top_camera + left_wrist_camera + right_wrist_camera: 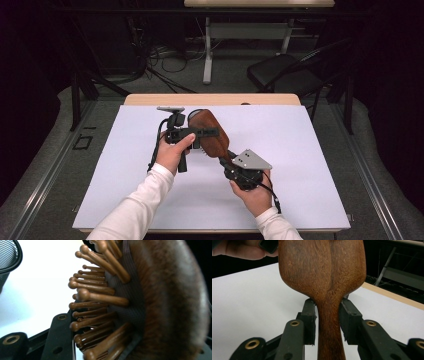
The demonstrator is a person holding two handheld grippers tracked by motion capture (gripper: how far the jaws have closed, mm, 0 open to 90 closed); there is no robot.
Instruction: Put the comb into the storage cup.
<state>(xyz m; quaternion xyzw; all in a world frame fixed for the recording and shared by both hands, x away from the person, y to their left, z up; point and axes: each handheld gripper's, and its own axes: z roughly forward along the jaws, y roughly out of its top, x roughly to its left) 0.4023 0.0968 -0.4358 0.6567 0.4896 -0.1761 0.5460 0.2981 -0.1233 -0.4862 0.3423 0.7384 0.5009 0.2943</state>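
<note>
One wooden hairbrush (210, 134) is held above the white table cover (300, 165), between the two grippers. Its brown back faces up in the high view, and its wooden pins (95, 293) with round tips show in the left gripper view, very near to the camera. The left gripper (212, 132) is closed on the head of the brush: one black jaw lies across the back, the other jaw stands at the side of the pins, so the head sits between the fingers. The right gripper (327, 320) has its two fingers (309, 320) at the narrow neck, one on each side. The pads are just beside the wood, and a thin gap seems to stay there, so I cannot tell for sure if they press. Behind the fingers, each hand holds the body of its gripper, and white sleeves (135, 210) cover the forearms.
</note>
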